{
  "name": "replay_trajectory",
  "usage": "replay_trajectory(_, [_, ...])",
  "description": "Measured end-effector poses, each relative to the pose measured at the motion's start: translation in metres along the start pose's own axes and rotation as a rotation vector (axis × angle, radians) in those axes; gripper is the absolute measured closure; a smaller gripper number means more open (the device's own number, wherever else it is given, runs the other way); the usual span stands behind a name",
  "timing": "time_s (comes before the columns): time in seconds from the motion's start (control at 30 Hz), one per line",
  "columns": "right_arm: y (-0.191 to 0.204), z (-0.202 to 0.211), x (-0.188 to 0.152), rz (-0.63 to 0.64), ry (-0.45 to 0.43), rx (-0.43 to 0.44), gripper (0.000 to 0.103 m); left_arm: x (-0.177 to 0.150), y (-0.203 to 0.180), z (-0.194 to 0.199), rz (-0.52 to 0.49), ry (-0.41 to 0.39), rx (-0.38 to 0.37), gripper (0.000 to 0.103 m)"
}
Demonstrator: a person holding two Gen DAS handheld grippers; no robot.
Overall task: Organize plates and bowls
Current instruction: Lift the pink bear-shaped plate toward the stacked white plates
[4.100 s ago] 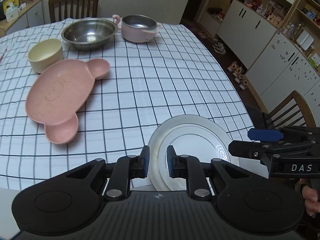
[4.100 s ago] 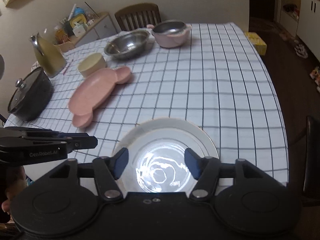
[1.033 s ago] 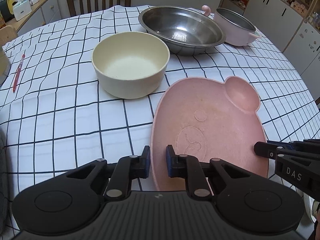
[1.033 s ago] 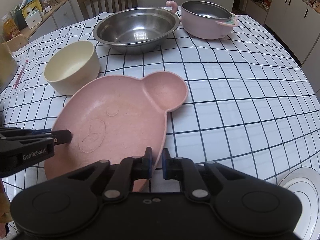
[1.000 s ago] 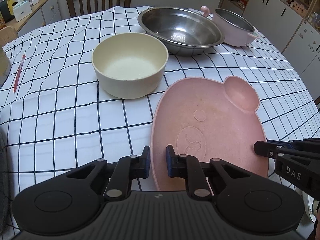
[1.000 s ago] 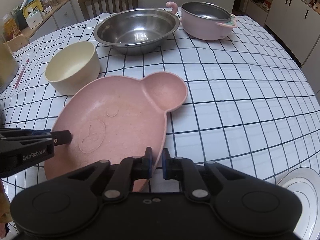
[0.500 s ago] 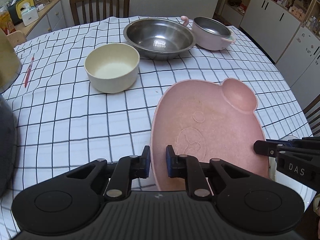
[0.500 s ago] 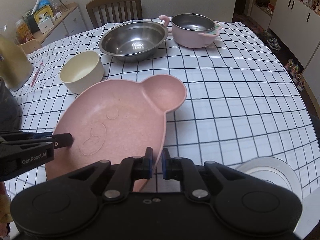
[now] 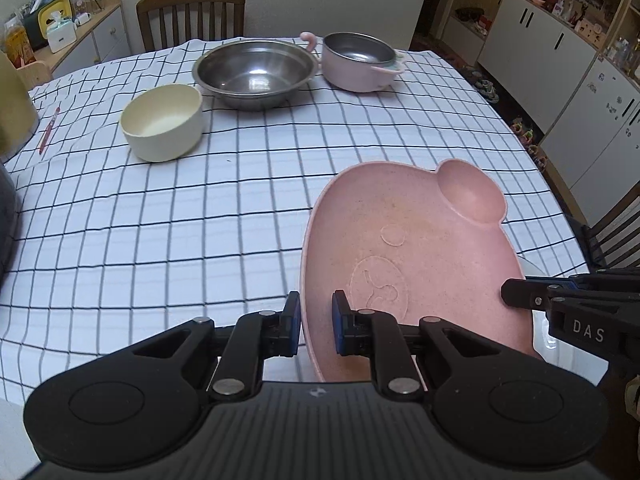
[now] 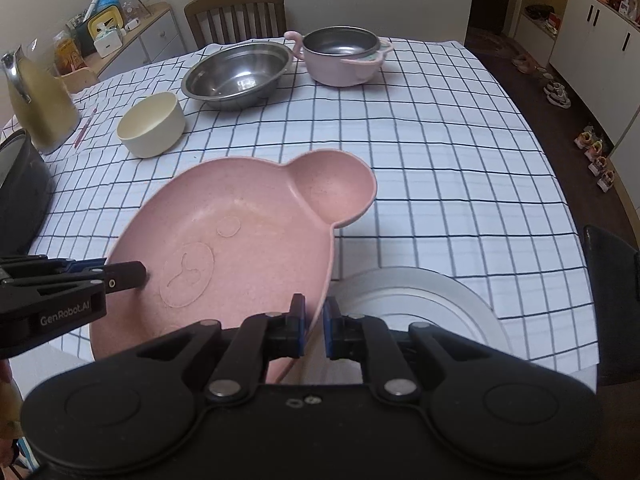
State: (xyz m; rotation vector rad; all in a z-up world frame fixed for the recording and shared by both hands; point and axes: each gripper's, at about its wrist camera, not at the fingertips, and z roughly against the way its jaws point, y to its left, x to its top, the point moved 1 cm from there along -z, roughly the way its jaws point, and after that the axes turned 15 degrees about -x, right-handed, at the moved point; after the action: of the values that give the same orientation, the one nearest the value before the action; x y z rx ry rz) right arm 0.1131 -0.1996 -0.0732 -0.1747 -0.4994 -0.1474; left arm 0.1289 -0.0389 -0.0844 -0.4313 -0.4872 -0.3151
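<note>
Grippers (image 9: 314,322) (image 10: 314,330) clamp pink plate (image 10: 248,240) rims; white plate (image 10: 420,304) below

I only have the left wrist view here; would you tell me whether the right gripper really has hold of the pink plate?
Observer: Yes. In the right wrist view the right gripper is shut on the near rim of the pink plate.
Operator: Thank you. Where is the white plate? I see only a sliver of it.
Observer: The white plate lies on the checked tablecloth just right of that gripper. Its visible part is bare, and its left edge is hidden behind the pink plate.
</note>
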Motion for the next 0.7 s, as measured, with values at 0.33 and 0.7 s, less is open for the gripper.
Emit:
replay_trajectory(0.33, [-0.053,-0.008,-0.016,0.067,0.011,0.038,0.093,-0.021,-0.051,-0.015,0.05,-0.003,0.025,0.088])
replay_trajectory(0.7, [-0.085,-0.02,-0.029,0.14,0.034,0.06,0.093,-0.044,-0.083,-0.034,0.075,0.016,0.047,0.088])
